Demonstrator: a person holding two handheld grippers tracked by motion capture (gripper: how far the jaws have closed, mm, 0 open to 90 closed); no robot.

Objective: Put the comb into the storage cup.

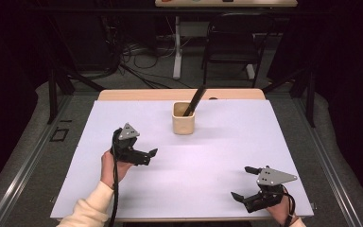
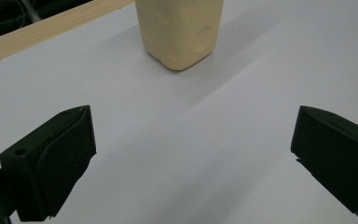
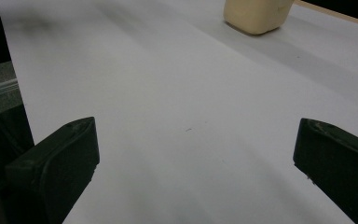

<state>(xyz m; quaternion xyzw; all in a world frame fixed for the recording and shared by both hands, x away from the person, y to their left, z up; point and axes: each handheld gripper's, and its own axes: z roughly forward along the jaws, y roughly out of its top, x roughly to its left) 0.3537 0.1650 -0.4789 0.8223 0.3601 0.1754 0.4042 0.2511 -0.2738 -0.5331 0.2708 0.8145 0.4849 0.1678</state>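
Cream-coloured squarish cup with rounded corners, matte and smooth, stands upright toward the far middle of the counter. Shallow round dimples show on its side walls in the left gripper view. Inside it: one long black stick-shaped tool, leaning toward the far right, upper end well above the rim. Can't tell what the tool is.

Counter top is covered by a smooth, pale lavender-white sheet; a light wooden edge shows along the far side.

Left claw: black, blocky jaws spread wide apart, holding nothing. It sits near-left of the cup, apart from it, pointed roughly toward it. In the left gripper view the cup is ahead, between the jaw lines but farther off.

Right claw: black jaws also wide apart, holding nothing, at the near right of the counter, well apart from the cup. Grey triangular plate on top. Cup base shows far off in the right gripper view.
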